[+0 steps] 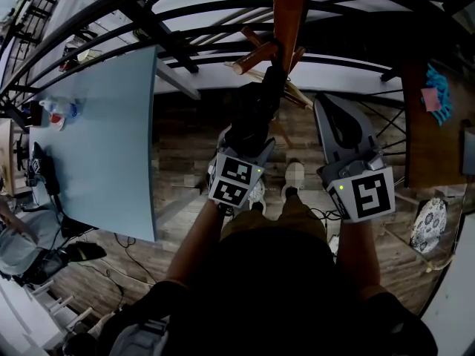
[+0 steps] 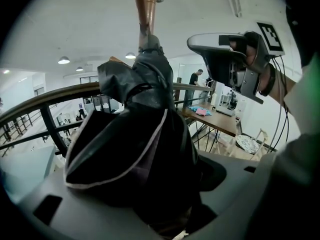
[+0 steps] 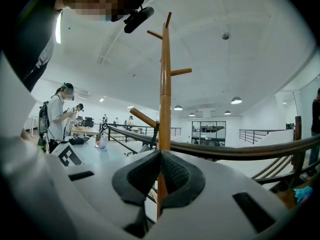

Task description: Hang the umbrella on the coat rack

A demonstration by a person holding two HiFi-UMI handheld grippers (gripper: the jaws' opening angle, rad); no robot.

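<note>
The wooden coat rack (image 1: 289, 13) stands just ahead of me, with its pegs (image 1: 252, 59) sticking out. A folded black umbrella (image 1: 260, 102) hangs down from the rack. In the left gripper view the umbrella (image 2: 140, 134) fills the space between the jaws, its top drawn up against the pole (image 2: 145, 9). My left gripper (image 1: 249, 143) is open around the umbrella's lower part, jaws wide (image 2: 150, 179). My right gripper (image 1: 324, 106) is held to the right of the rack, level and shut on nothing (image 3: 160, 154). The pole (image 3: 165, 84) rises behind its pads.
A dark curved railing (image 1: 185, 21) runs behind the rack. A pale blue table (image 1: 104, 139) with a bottle (image 1: 63, 110) is at the left. A wooden table (image 1: 430, 139) with blue cloth (image 1: 438, 87) is at the right. A person (image 3: 57, 114) stands by the far table.
</note>
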